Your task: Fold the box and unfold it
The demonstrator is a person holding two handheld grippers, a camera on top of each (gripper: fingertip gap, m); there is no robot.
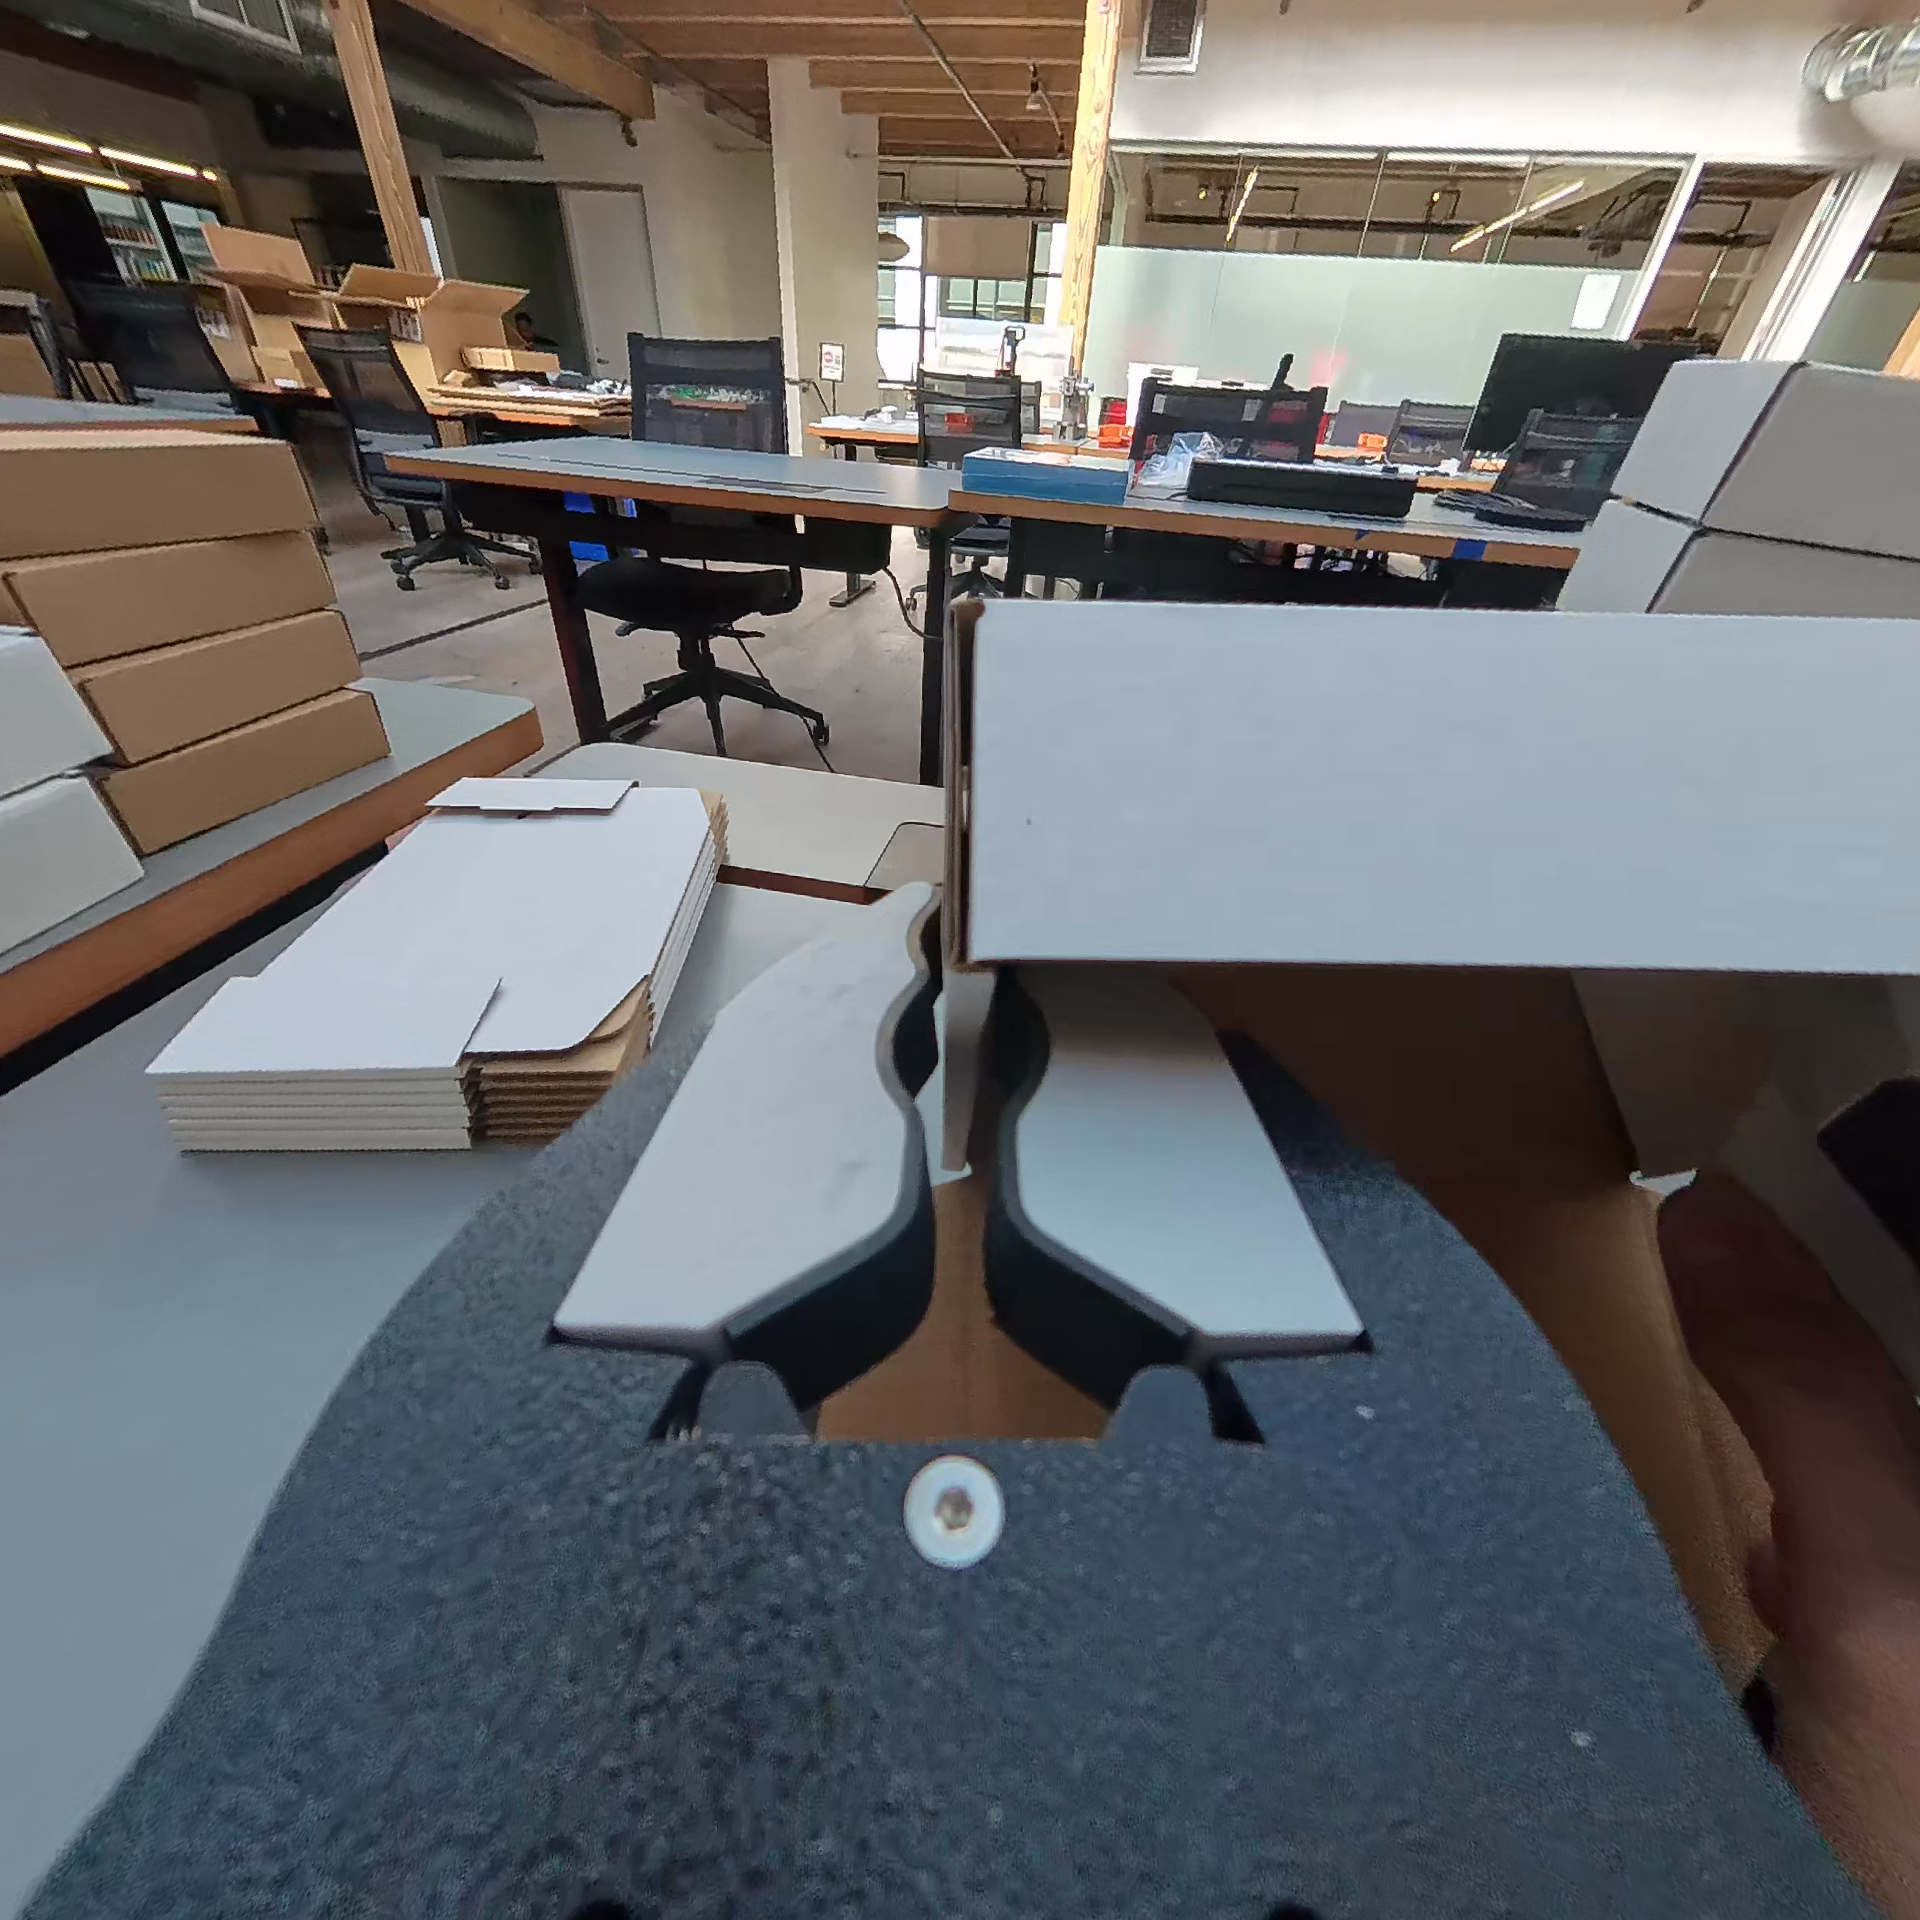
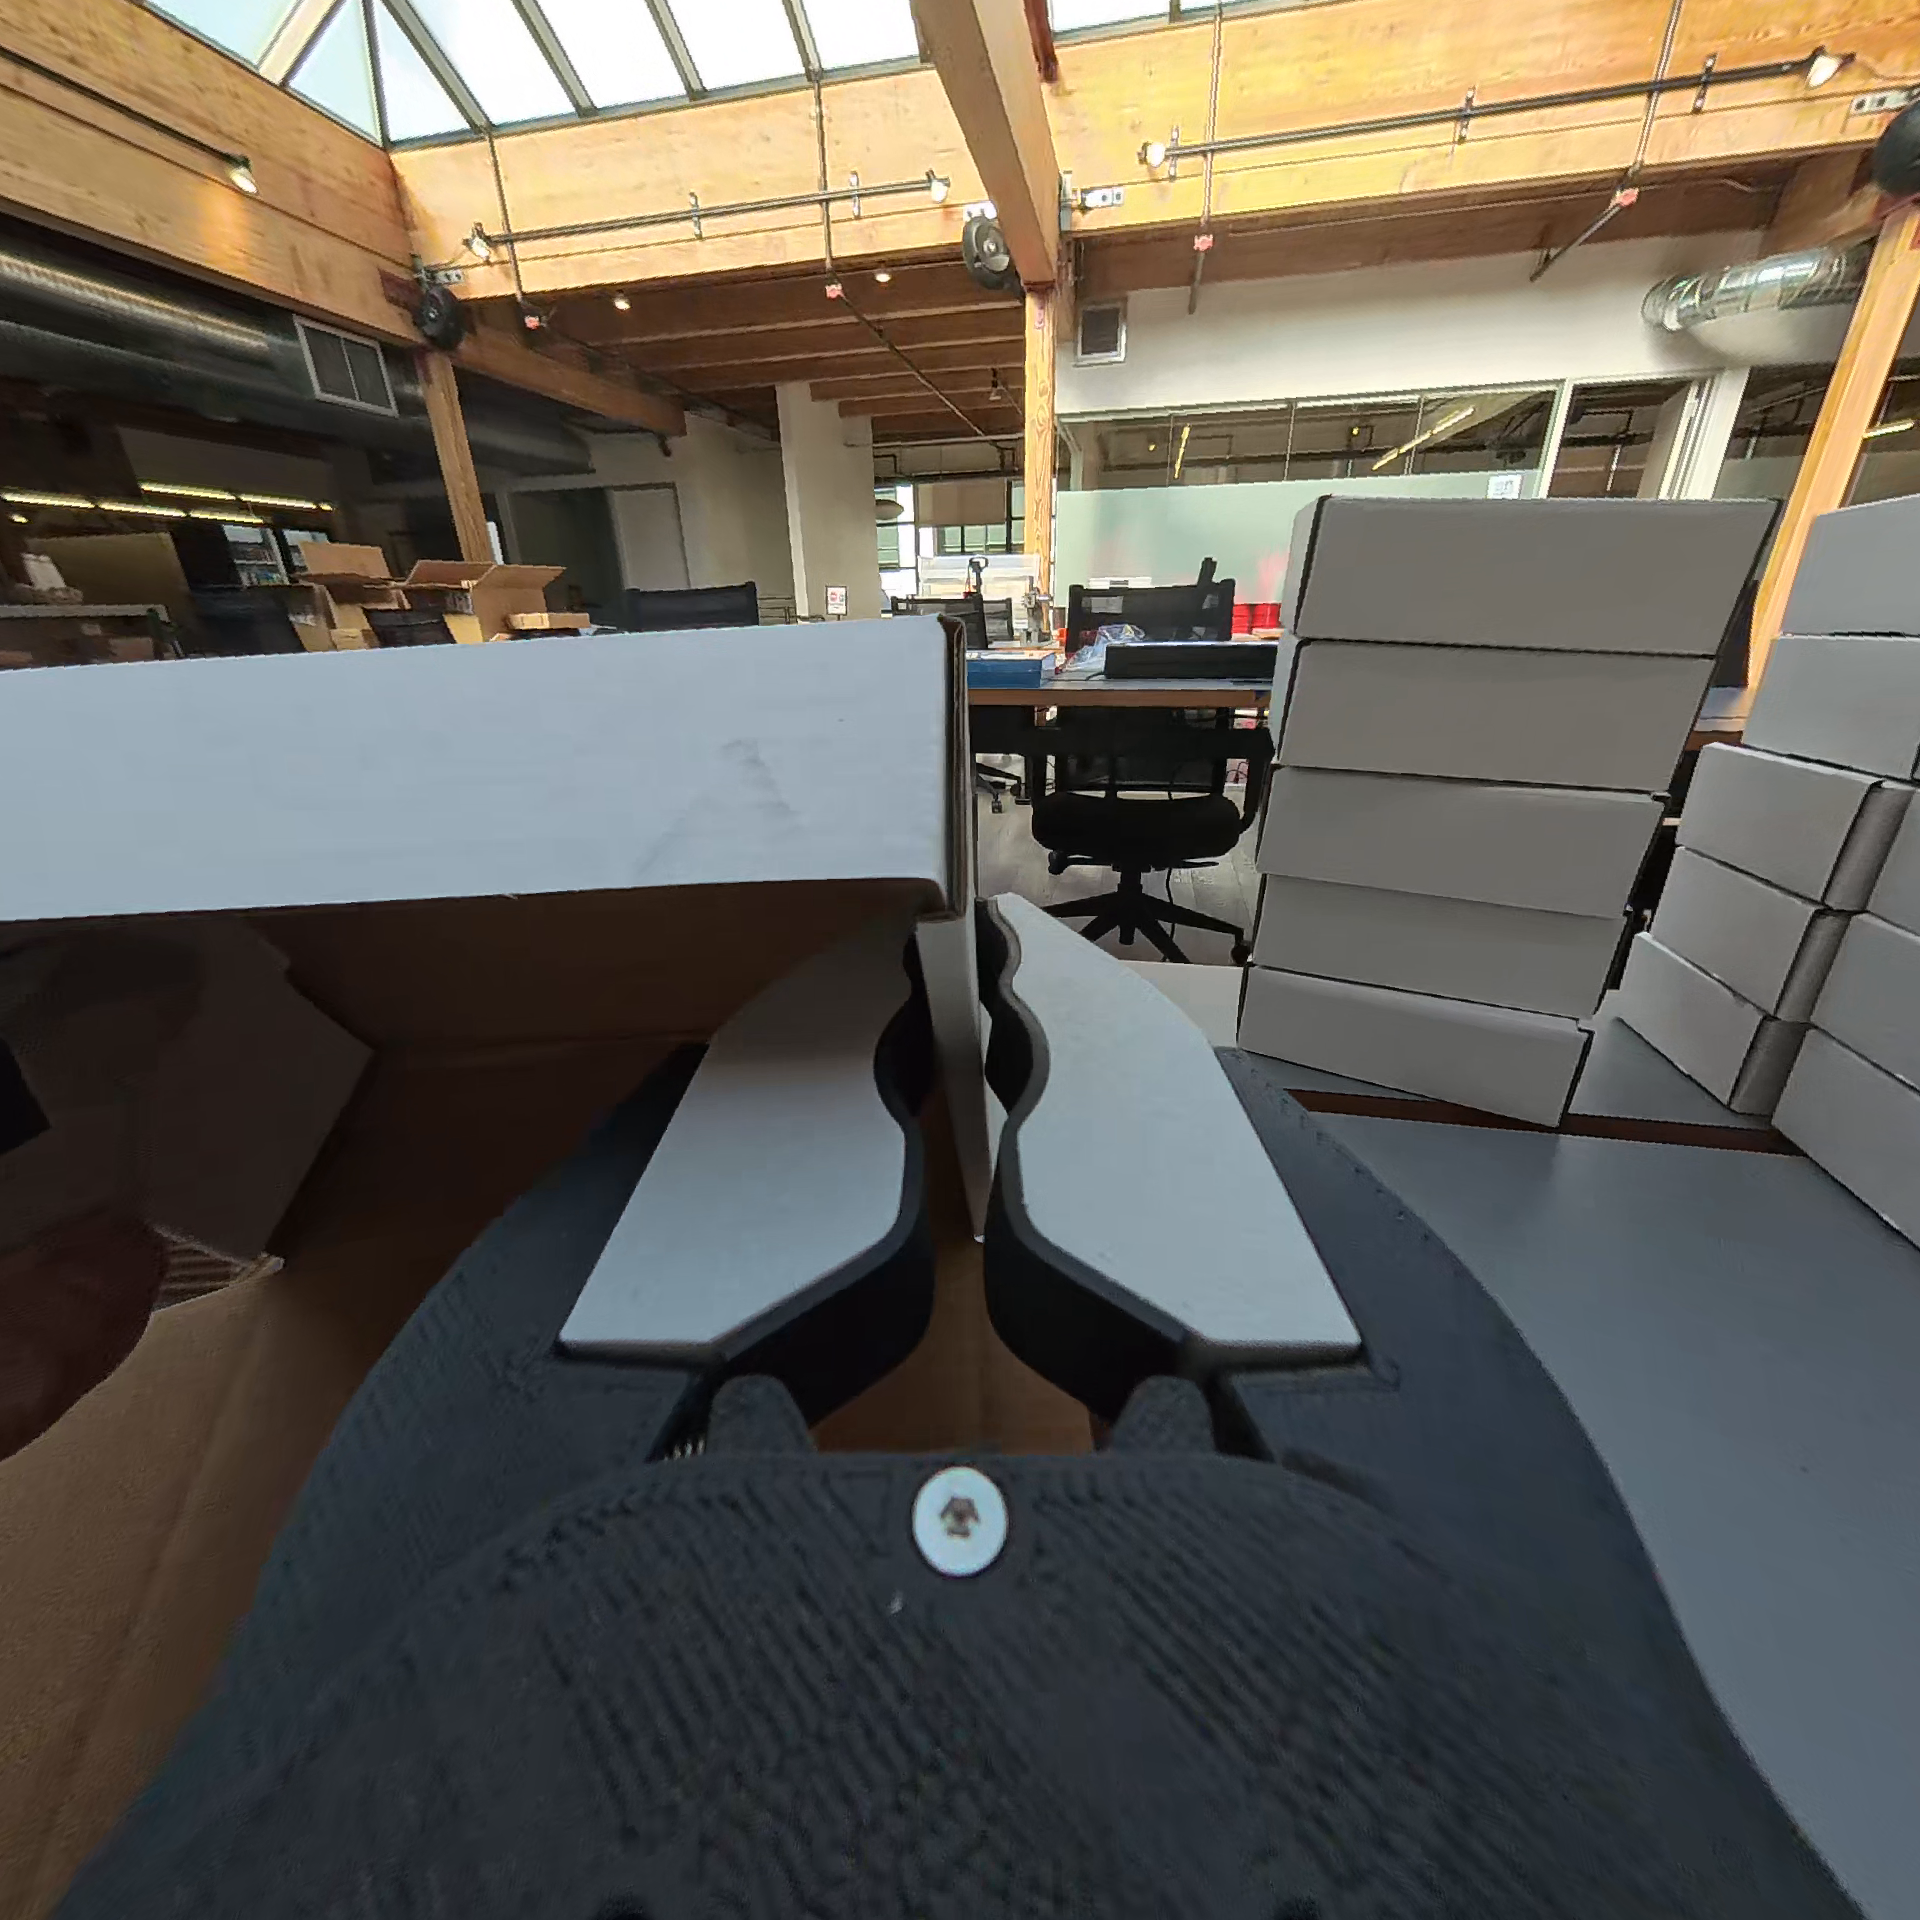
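Bright skylight [image 2: 499,52] daylight, wide-angle edge bending, blurred near foreground.

An open workshop has wooden ceiling beams [image 2: 987,135] under a skylight [image 2: 582,52]. Long desks [image 1: 665,473] and black office chairs [image 1: 707,582] stand on a pale floor [image 1: 468,613]. Glass partitions [image 1: 1382,281] line the far wall.
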